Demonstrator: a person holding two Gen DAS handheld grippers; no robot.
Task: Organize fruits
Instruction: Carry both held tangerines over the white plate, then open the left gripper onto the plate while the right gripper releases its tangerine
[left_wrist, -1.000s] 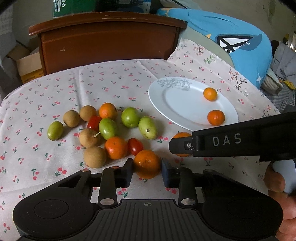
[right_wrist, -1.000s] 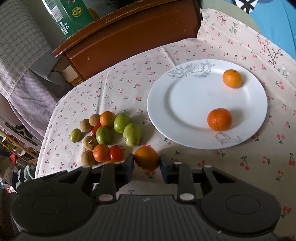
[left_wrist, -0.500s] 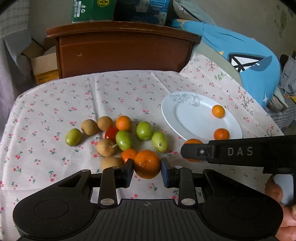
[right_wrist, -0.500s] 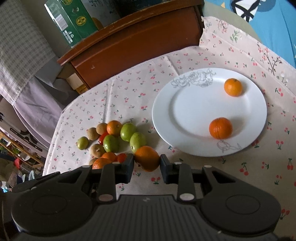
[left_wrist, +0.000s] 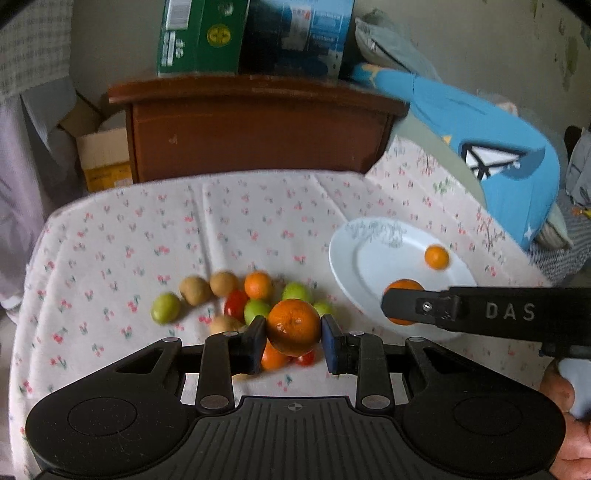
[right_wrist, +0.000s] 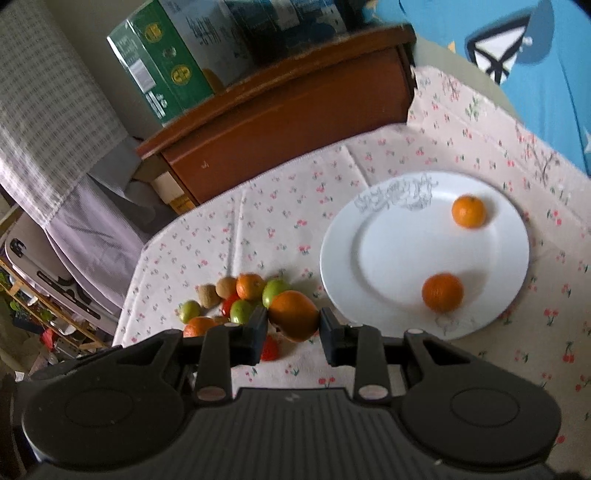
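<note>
Oranges fill both grippers: the left gripper (left_wrist: 293, 338) is clamped narrow on a round orange mandarin (left_wrist: 293, 326), the right gripper (right_wrist: 293, 334) on another (right_wrist: 293, 314), both held above the surface. Pairing them suits the round white plate (right_wrist: 340, 266) at two o'clock, where two mandarins already sit, while the mixed green, brown and red fruit pile (left_wrist: 236, 295) waits at eleven o'clock.

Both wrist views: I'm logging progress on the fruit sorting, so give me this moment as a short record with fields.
left gripper: shut on an orange, held above the fruit pile
right gripper: shut on another orange
plate: white, holds two oranges, apart from each other
fruit pile: green, brown, red and orange fruits left of the plate, on the tablecloth
</note>
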